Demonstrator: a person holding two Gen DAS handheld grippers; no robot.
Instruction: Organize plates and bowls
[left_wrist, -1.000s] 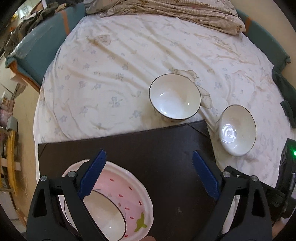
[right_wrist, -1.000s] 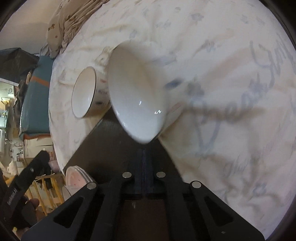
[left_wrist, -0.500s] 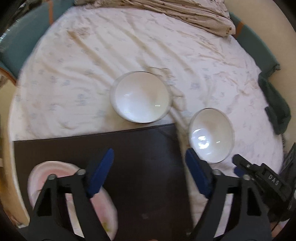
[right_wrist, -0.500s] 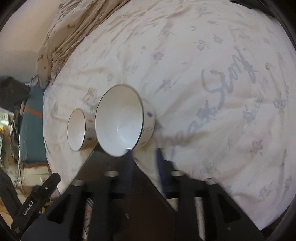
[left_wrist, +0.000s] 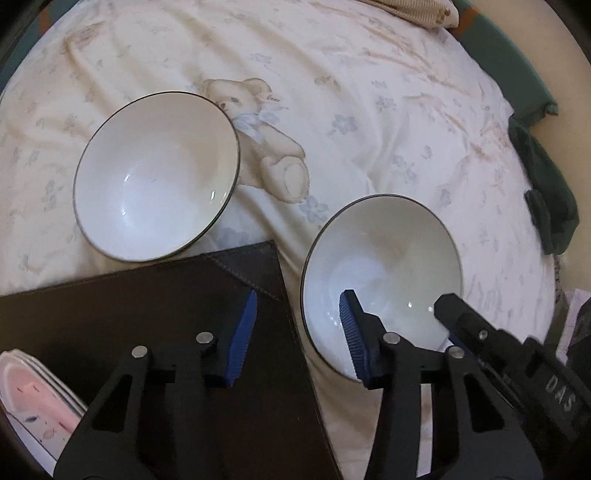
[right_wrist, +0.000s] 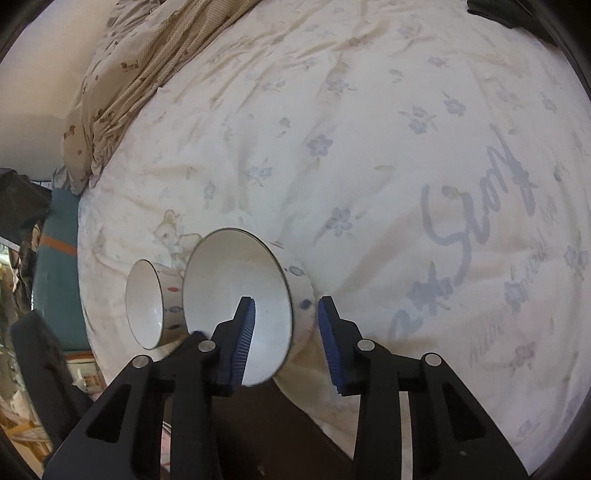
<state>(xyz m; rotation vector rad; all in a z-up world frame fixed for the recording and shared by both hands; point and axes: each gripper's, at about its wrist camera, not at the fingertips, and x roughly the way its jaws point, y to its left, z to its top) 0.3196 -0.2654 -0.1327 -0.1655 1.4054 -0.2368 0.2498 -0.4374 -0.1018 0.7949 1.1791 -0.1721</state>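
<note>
The right gripper (right_wrist: 284, 339) stood with its blue pads apart, straddling the rim and wall of the near bowl (right_wrist: 236, 295) — one pad inside, one outside. A second bowl (right_wrist: 147, 299) sat just beside it on the flowered bedsheet (right_wrist: 369, 147), both above the dark board (right_wrist: 273, 439).

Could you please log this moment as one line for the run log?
left gripper: open, free | right gripper: open, astride near bowl rim | far bowl: on bedsheet

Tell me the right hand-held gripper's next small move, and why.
Probably close the right hand-held gripper on the near bowl. Its open fingers already straddle the bowl's wall, one pad inside and one outside, and the bowl sits on the bedsheet beside the tray.
</note>
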